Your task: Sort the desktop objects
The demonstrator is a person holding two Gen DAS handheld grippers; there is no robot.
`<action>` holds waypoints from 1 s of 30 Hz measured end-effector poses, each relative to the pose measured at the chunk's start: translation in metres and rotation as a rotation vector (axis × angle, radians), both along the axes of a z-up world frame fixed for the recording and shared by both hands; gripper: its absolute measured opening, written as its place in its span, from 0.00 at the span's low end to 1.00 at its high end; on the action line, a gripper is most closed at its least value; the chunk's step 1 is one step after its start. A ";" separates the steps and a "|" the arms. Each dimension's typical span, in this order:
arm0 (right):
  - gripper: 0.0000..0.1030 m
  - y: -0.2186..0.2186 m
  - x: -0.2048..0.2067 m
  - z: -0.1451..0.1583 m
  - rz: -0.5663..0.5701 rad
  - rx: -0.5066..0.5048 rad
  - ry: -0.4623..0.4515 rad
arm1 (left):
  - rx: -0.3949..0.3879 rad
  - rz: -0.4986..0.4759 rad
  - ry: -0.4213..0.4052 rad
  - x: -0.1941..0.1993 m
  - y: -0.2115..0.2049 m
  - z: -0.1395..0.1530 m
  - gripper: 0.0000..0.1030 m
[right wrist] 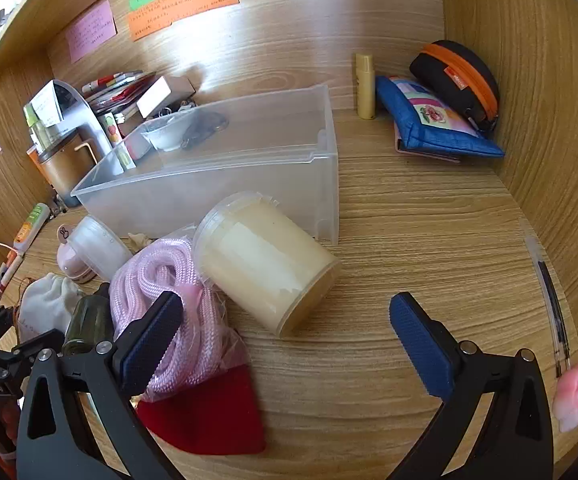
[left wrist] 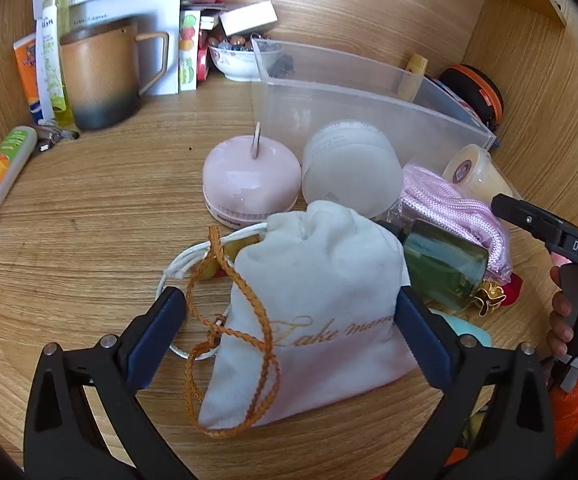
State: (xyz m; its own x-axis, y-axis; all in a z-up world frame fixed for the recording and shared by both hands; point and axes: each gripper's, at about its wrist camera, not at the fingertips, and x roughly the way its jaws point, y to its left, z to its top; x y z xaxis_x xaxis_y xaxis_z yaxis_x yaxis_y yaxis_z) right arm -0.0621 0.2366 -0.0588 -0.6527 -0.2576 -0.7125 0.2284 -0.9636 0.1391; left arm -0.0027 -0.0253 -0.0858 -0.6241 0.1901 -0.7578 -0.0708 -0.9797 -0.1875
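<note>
White pouch [left wrist: 313, 304] between open left gripper [left wrist: 289, 332], desk [left wrist: 89, 220]

Wood-grain desk [right wrist: 429, 240] in an alcove of matching wooden walls [right wrist: 529, 80], daylit, coloured paper notes [right wrist: 183, 4] on the back panel.

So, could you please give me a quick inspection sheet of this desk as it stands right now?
Surface: wooden desk, crowded on its left side.
Job's things: white drawstring pouch between the left gripper's fingers; clear plastic bin with nothing in it; cream tub on its side; pink rope bundle.
Clutter: brown mug, blue zip pouch, black-and-orange case.
Grippers: left gripper open around the pouch; right gripper open, holding nothing.
Cables: white cord beside the pouch.
Surroundings: sticky notes on the back panel.
</note>
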 end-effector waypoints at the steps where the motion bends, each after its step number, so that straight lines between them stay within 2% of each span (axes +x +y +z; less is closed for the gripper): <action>1: 1.00 -0.001 -0.003 0.000 0.006 -0.002 -0.005 | -0.009 -0.004 0.001 -0.001 0.001 -0.001 1.00; 10: 1.00 -0.008 -0.025 -0.003 0.036 0.044 -0.038 | -0.118 -0.036 -0.007 -0.009 0.014 -0.006 1.00; 19: 1.00 -0.019 -0.036 -0.007 0.070 0.101 -0.031 | -0.156 -0.023 0.014 -0.013 0.021 -0.007 1.00; 24: 0.98 -0.014 -0.045 -0.014 0.083 0.037 -0.076 | -0.161 -0.008 0.021 -0.013 0.023 -0.008 1.00; 26: 0.97 -0.013 -0.045 -0.016 0.096 0.015 -0.082 | -0.153 -0.008 0.027 -0.012 0.023 -0.007 0.95; 27: 0.92 -0.014 -0.045 -0.015 0.107 0.012 -0.082 | -0.151 -0.010 0.035 -0.011 0.024 -0.006 0.87; 28: 0.87 -0.015 -0.044 -0.015 0.119 0.012 -0.081 | -0.152 -0.011 0.040 -0.010 0.025 -0.005 0.83; 30: 0.82 -0.019 -0.043 -0.014 0.137 0.023 -0.075 | -0.164 -0.019 0.046 -0.010 0.028 -0.004 0.80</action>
State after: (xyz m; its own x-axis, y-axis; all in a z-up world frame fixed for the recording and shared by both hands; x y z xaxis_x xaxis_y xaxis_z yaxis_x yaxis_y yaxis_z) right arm -0.1052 0.2180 -0.0726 -0.5572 -0.3241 -0.7645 0.3480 -0.9271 0.1394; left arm -0.0131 0.0028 -0.0901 -0.6568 0.0779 -0.7501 -0.0940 -0.9953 -0.0210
